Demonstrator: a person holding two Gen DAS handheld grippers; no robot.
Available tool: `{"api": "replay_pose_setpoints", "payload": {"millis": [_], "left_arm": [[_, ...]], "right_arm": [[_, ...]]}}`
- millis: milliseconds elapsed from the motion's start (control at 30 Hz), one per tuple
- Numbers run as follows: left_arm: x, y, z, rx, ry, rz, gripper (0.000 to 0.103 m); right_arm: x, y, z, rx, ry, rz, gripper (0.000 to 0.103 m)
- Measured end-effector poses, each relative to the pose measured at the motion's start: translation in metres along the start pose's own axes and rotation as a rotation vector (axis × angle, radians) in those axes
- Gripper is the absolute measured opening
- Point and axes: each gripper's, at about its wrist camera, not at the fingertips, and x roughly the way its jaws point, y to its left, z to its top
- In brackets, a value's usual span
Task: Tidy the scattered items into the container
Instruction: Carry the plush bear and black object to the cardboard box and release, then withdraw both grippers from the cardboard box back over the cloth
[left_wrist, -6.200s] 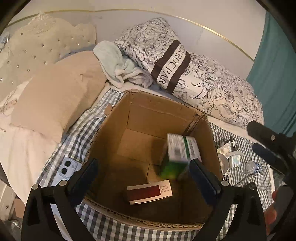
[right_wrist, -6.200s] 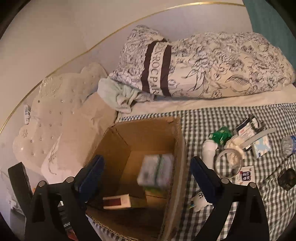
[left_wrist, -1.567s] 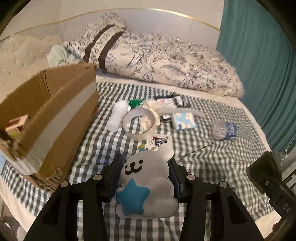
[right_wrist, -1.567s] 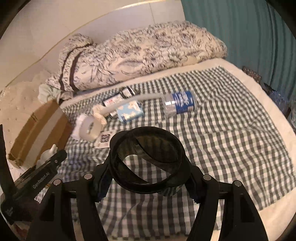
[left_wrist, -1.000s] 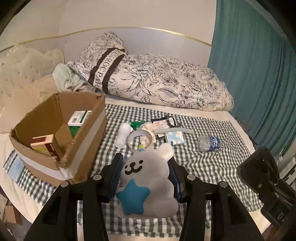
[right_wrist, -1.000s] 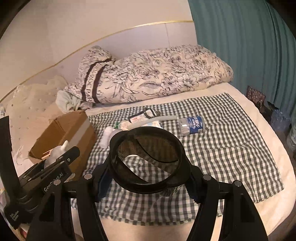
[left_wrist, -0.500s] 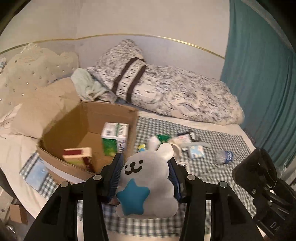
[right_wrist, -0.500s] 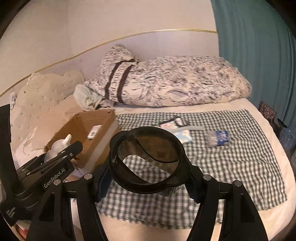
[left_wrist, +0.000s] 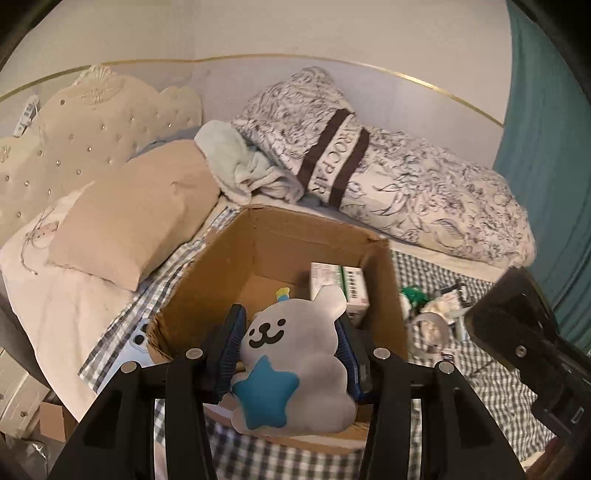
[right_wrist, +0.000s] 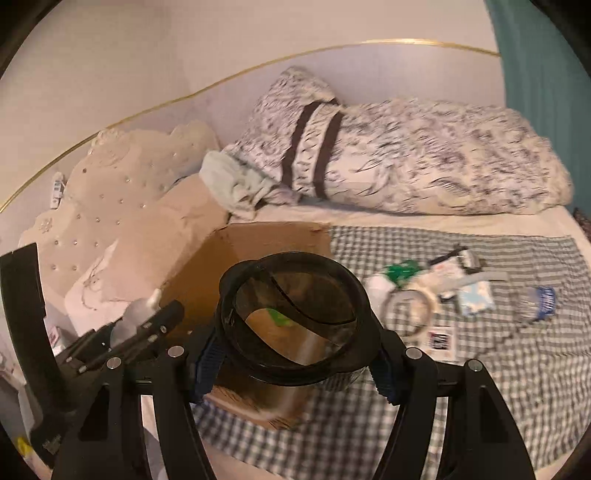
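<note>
Grey bunny plush (left_wrist: 295, 354) with blue star, lower centre, clamped between left gripper (left_wrist: 290, 349) pads – over near rim of cardboard box (left_wrist: 258, 251), hiding box floor. Green-white carton (left_wrist: 341, 286) half hidden behind ear, print unreadable. Pillow (left_wrist: 332, 162) band reads "ROCPAR", cut off. Right gripper (right_wrist: 295, 354) squeezes dark translucent round container (right_wrist: 295, 317), box seen blurred through it – both grippers pitched downward.
</note>
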Motion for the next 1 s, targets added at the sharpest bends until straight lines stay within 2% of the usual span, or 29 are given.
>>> {"api": "replay_pose_setpoints", "payload": {"millis": [167,400,433,467,500,533,567,800,1000], "left_arm": [[0.026,0.017,0.001,-0.017,0.038,0.004,0.048],[0.049,0.031,-0.002,-0.06,0.054,0.0,0.049],[0.05,0.031,-0.003,-0.064,0.048,0.001,0.055],[0.051,0.031,-0.003,-0.067,0.047,-0.005,0.072],[0.051,0.031,-0.003,-0.069,0.045,-0.003,0.082],[0.049,0.031,-0.004,-0.077,0.034,0.011,0.095],[0.047,0.032,-0.004,-0.085,0.021,0.015,0.1],[0.031,0.022,-0.004,-0.1,0.021,0.009,0.1],[0.001,-0.014,-0.012,-0.053,-0.003,-0.031,0.1]], "right_arm": [[0.044,0.014,0.009,-0.003,0.054,0.019,0.067],[0.08,0.015,0.01,0.034,0.103,0.043,0.068],[0.082,0.013,0.01,0.043,0.105,0.049,0.072],[0.083,0.011,0.01,0.056,0.105,0.052,0.082],[0.083,0.007,0.009,0.07,0.099,0.052,0.086],[0.081,0.004,0.01,0.083,0.086,0.051,0.086],[0.078,0.001,0.011,0.095,0.074,0.054,0.087],[0.051,-0.018,0.012,0.128,0.014,0.035,0.087],[0.009,-0.048,-0.001,0.144,-0.032,-0.03,0.088]]}}
